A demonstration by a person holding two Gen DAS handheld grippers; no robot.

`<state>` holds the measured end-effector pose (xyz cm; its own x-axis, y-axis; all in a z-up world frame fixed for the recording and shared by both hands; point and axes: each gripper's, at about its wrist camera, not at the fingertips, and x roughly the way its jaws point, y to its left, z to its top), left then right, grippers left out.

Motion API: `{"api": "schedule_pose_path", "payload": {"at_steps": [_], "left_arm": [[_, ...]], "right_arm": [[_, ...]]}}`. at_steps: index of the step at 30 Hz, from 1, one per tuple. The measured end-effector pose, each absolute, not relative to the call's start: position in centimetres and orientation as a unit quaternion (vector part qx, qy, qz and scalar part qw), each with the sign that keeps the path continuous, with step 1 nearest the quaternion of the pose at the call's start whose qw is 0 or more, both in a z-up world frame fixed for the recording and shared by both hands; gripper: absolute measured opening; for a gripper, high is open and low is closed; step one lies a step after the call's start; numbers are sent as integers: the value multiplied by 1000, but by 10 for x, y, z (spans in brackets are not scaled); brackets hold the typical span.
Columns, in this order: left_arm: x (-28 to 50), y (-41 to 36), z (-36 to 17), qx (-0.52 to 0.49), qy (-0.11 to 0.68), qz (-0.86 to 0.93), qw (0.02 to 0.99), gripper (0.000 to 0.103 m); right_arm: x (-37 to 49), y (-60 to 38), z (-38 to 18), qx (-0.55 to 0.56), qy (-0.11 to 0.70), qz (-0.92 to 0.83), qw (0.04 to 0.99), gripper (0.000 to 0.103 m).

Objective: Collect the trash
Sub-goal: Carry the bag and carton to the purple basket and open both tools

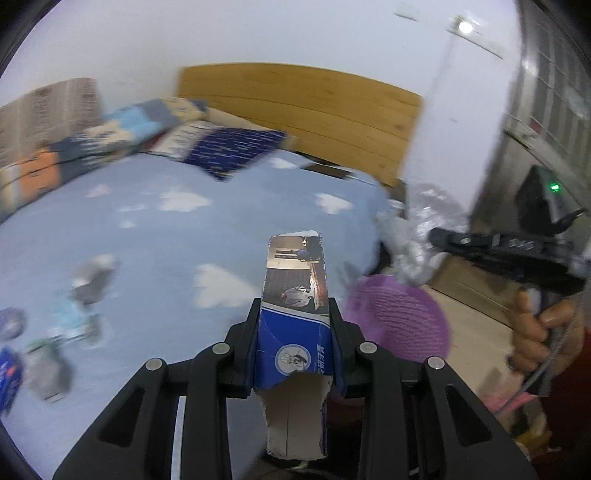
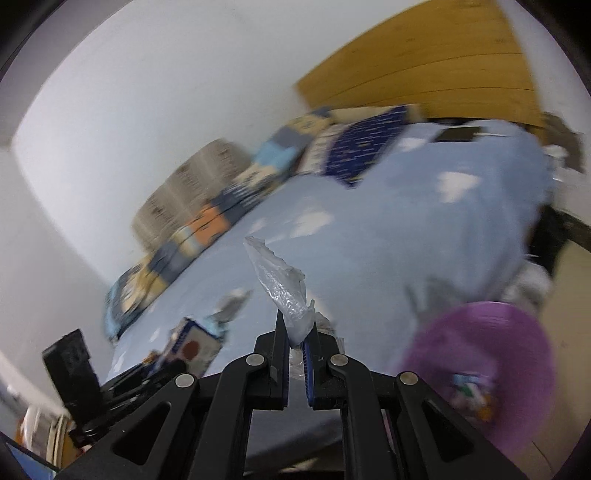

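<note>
We saw the bed (image 1: 155,229) filling most of both views, its pale blue cover printed with white clouds, and we judged it was the surface being cleared. Pillows (image 1: 221,151) and a folded patchwork blanket (image 1: 110,136) lay against the wooden headboard (image 1: 314,107) in the upper middle of the left view, under a plain white wall (image 1: 184,33). More scraps of trash (image 1: 77,314) lay loose on the cover at the lower left of that view, too blurred to name.

The purple basket (image 1: 399,317) stood on the floor beside the bed, at the right of centre in the left view and the lower right in the right view, with some wrappers already in it. We took it for the bin, placed within reach of the mattress edge.

The left gripper (image 1: 293,332) was clamped on a torn blue cardboard box (image 1: 295,295), which stood upright between its fingers. The right gripper (image 2: 297,336) was pinched tight on a crumpled clear plastic wrapper (image 2: 280,280); it also showed at the right edge of the left view, a hand (image 1: 543,332) around its handle. Both pieces seemed to be held high so that they could be carried to the basket.
</note>
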<state>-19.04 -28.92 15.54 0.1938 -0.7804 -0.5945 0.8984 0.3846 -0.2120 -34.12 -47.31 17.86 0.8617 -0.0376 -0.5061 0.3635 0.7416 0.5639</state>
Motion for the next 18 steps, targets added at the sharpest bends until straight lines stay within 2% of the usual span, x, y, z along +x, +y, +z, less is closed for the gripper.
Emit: {"api": "schedule_pose_path", "payload": {"at_steps": [11,13,15,17,18], "left_arm": [[-250,-418,151,168,356,-645,655,30],[-259,-432,148,177,366,-652,640,38],[-266,-439,147,180,366,-652,639,54],[-267,-440,148,177,365,-651,642,55],[-266,-438,149,176,363,-648,646,55]], "right_arm": [[-404,-530,142,380,253,-206,865,7],[-410,-536,136,385,259,-222,857,8],[-415,-541,131,381,271,-240,851,18],[-423,-547,129,387,269,-255,844,26],[-426,-549,128,390,265,-256,844,27]]}}
